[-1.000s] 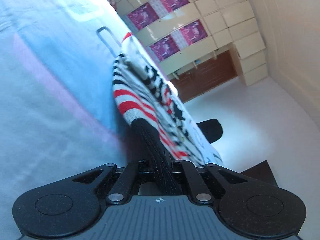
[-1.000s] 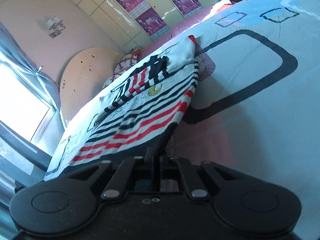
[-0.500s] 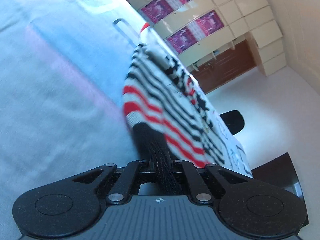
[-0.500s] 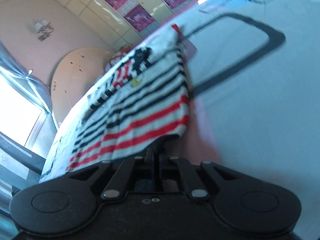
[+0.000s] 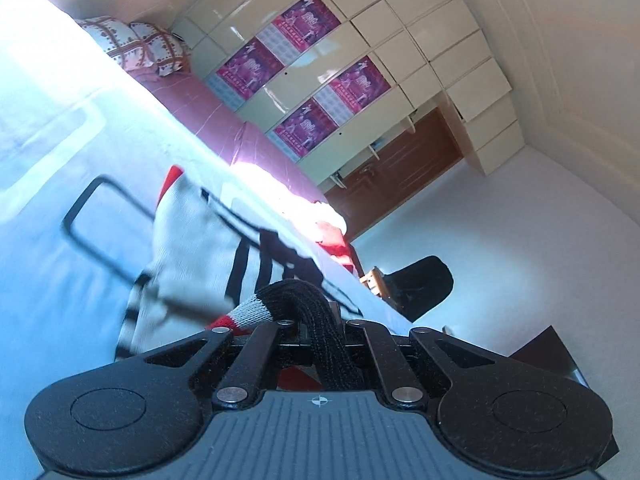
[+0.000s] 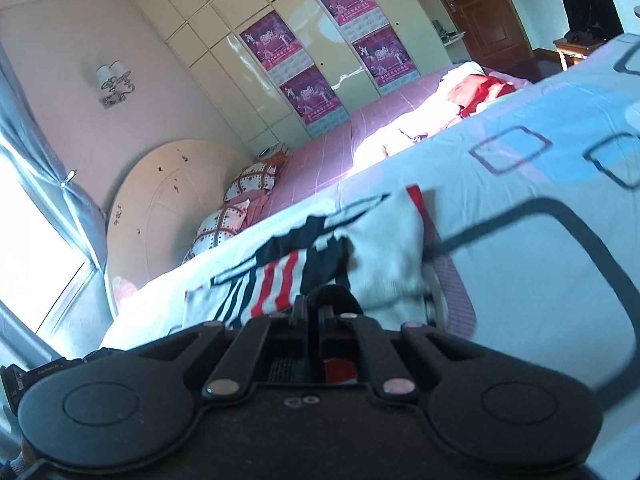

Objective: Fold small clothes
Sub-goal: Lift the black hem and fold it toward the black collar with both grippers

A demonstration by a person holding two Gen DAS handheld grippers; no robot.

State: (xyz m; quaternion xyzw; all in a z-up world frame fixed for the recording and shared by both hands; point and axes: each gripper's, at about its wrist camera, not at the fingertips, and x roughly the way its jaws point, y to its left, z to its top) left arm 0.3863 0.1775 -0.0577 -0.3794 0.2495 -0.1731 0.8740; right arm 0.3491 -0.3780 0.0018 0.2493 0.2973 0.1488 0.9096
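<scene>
Both grippers have carried the striped sweater [image 5: 192,256] hem forward over its body — first fold underway. Left gripper [image 5: 316,320] and right gripper [image 6: 314,308] stay clamped on its black hem; laying down and releasing remain.

sweater [image 5: 192,240]: white, black and red stripes, black hem
bedspread [image 6: 540,264]: pale blue, dark outlined squares
sheet [image 6: 320,168]: pink
posters [image 5: 308,28]: purple
pillows [image 6: 248,180]: white, brown lattice

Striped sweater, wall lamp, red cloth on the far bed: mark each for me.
Striped sweater [image 6: 384,248], right wrist view, on its white knit part.
Wall lamp [image 6: 114,82], right wrist view, on its metal bracket below the shades.
Red cloth [image 6: 478,90], right wrist view, on its sunlit middle.
</scene>
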